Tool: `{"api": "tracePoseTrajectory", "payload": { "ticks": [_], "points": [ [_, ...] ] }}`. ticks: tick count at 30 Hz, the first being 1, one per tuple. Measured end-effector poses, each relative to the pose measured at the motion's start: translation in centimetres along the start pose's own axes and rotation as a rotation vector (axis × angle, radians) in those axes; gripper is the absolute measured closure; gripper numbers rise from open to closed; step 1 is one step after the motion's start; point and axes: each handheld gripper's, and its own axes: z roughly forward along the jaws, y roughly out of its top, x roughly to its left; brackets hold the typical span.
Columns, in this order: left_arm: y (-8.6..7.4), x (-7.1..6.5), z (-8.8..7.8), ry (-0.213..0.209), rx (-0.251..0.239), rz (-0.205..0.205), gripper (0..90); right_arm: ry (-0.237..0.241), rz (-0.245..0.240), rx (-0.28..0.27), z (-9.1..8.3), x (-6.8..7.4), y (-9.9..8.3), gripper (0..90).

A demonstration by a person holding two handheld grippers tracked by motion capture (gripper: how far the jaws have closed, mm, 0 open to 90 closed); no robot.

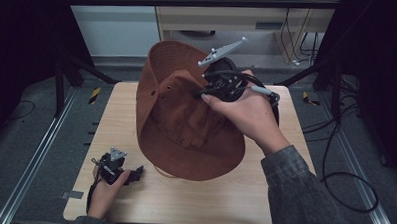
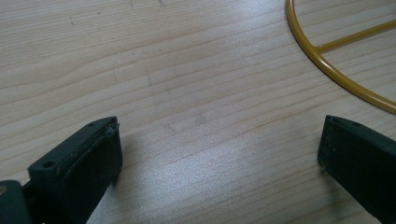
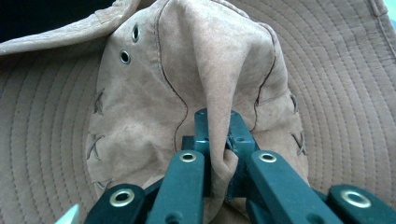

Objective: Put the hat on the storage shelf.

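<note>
A brown wide-brimmed hat (image 1: pixel 186 126) hangs tilted over the middle of the wooden table (image 1: pixel 121 109), its lower brim near the tabletop. My right gripper (image 1: pixel 207 91) is shut on a fold of the hat's crown (image 3: pixel 219 84), with the cloth pinched between its jaws. Two metal eyelets (image 3: pixel 125 57) and cross stitches show on the crown. My left gripper (image 1: pixel 134 174) rests low at the table's front left, its jaws wide apart over bare wood with nothing between them. A yellow wire ring (image 2: pixel 327 70) lies on the table just ahead of it, partly under the hat.
The table's front edge (image 1: pixel 182 222) is close to the left hand. Metal rails run along the floor on both sides. Black cables (image 1: pixel 344 187) loop on the floor at the right. A cabinet stands behind the table.
</note>
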Motion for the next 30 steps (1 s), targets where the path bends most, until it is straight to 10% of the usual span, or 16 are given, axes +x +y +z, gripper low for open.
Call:
{"api": "tracePoseTrajectory", "payload": {
  "ticks": [30],
  "points": [
    [0.0,0.0,0.0,-0.003,0.0,-0.002,0.0,0.027,-0.002,-0.014,3.0,1.1,1.2,86.3]
  ]
}}
